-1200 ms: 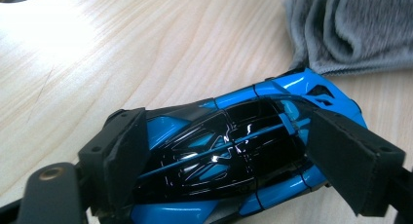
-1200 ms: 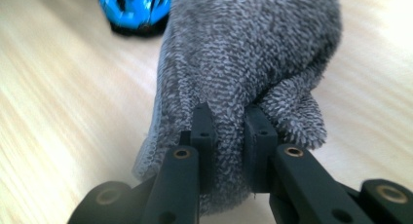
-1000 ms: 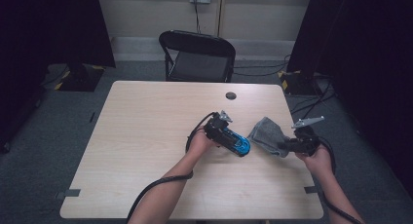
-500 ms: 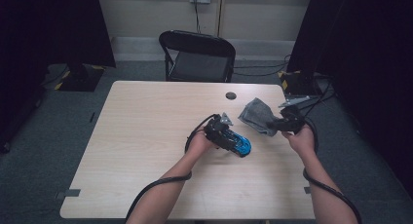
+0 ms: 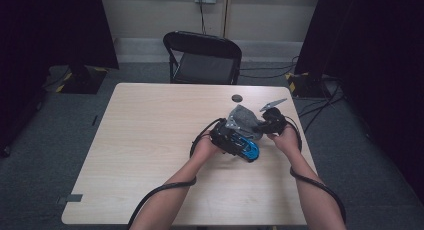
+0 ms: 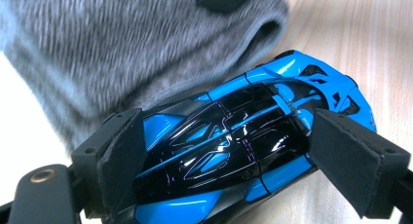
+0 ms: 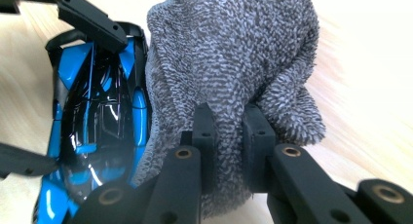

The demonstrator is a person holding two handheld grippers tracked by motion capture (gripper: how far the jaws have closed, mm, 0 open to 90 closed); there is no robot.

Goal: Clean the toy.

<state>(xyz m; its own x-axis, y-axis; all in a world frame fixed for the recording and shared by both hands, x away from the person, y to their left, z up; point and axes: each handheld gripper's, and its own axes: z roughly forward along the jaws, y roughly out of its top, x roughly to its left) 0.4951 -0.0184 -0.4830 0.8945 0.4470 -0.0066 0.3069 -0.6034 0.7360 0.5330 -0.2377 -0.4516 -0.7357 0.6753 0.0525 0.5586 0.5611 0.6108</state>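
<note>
The right hand-held gripper (image 5: 260, 124), clenched on a fold of the grey terry cloth (image 5: 243, 119), has come across from the right edge of the pale wooden desk (image 5: 150, 140) toward the middle over the last second. A second ago the cloth hung well to the right of the car; now it lies against it. In the right gripper view the two black jaws pinch the cloth (image 7: 229, 78) tight between them, and the bulk of the fabric drapes over the side of the glossy blue and black toy sports car (image 7: 97, 121).

The left hand-held gripper (image 5: 231, 139) has not shifted. Its jaws stand wide, one pad on each flank of the car (image 6: 234, 146), grasping it across its width; the car (image 5: 246, 148) sits low over the desk, right of centre and nearer the person than the small dark round disc (image 5: 236, 98) by the far edge. In the left gripper view the cloth (image 6: 122, 53) crowds in from above and to the left, touching the car's body along one side.

My reading is that the approach is over and contact has only just been made, so wiping the car looks to be the step in hand. The bodywork facing the left gripper's camera is uncovered, which suggests most of the rubbing is yet to do. The left grip needs to hold the car steady against the cloth's push.
</note>
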